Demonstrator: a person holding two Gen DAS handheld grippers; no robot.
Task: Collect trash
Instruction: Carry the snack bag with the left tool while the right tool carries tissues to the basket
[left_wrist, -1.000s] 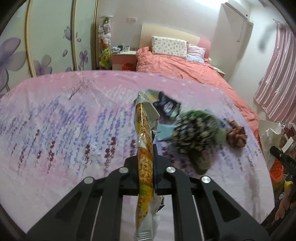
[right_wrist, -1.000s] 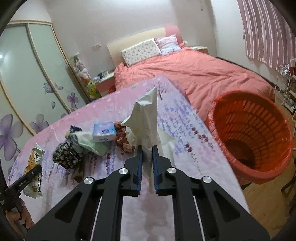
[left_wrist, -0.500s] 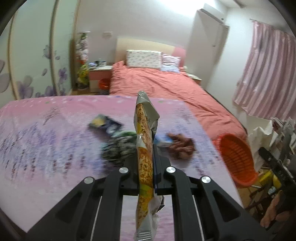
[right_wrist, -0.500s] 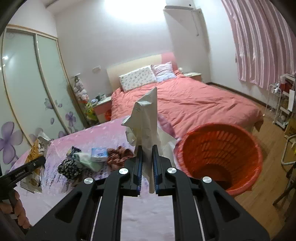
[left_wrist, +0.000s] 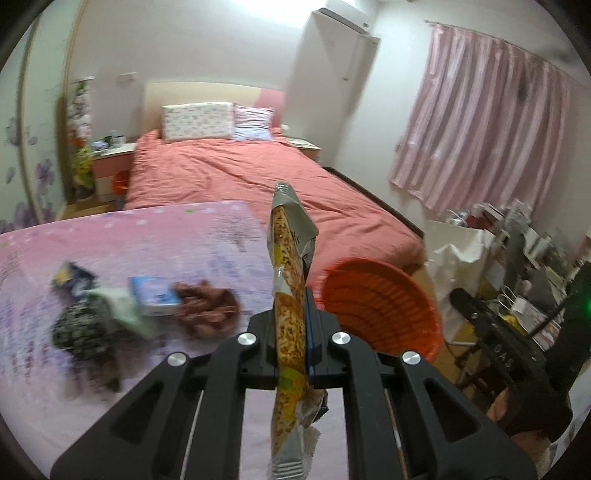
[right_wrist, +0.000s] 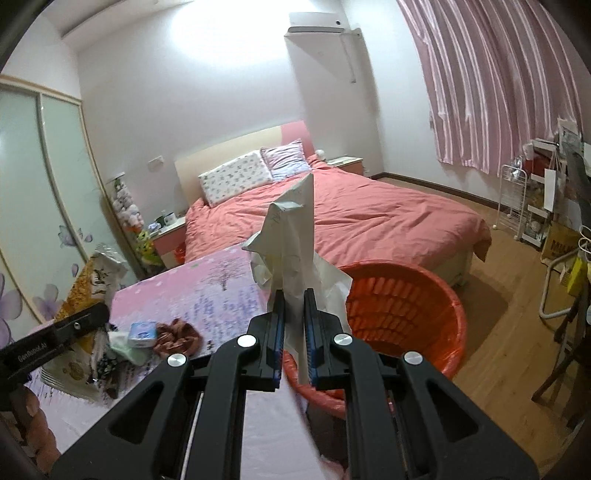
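My left gripper (left_wrist: 290, 295) is shut on a yellow and silver snack wrapper (left_wrist: 288, 280) that stands on edge between its jaws. An orange trash basket (left_wrist: 380, 306) sits just beyond it to the right. My right gripper (right_wrist: 294, 295) is shut on a crumpled white tissue (right_wrist: 295, 236), held above the near rim of the orange basket (right_wrist: 402, 314). In the right wrist view the left gripper (right_wrist: 55, 341) and its wrapper (right_wrist: 92, 280) show at the far left.
A pink floral table cover (left_wrist: 147, 240) carries a blue tissue pack (left_wrist: 155, 295), a brown scrunchie (left_wrist: 210, 306), a dark patterned cloth (left_wrist: 81, 328) and other scraps. A red bed (right_wrist: 332, 218) lies behind. Shelves and clutter (right_wrist: 546, 199) stand at the right on the wooden floor.
Both grippers have swung right and risen with their loads. The basket has come into the left wrist view, and in the right wrist view it now lies right under the tissue.
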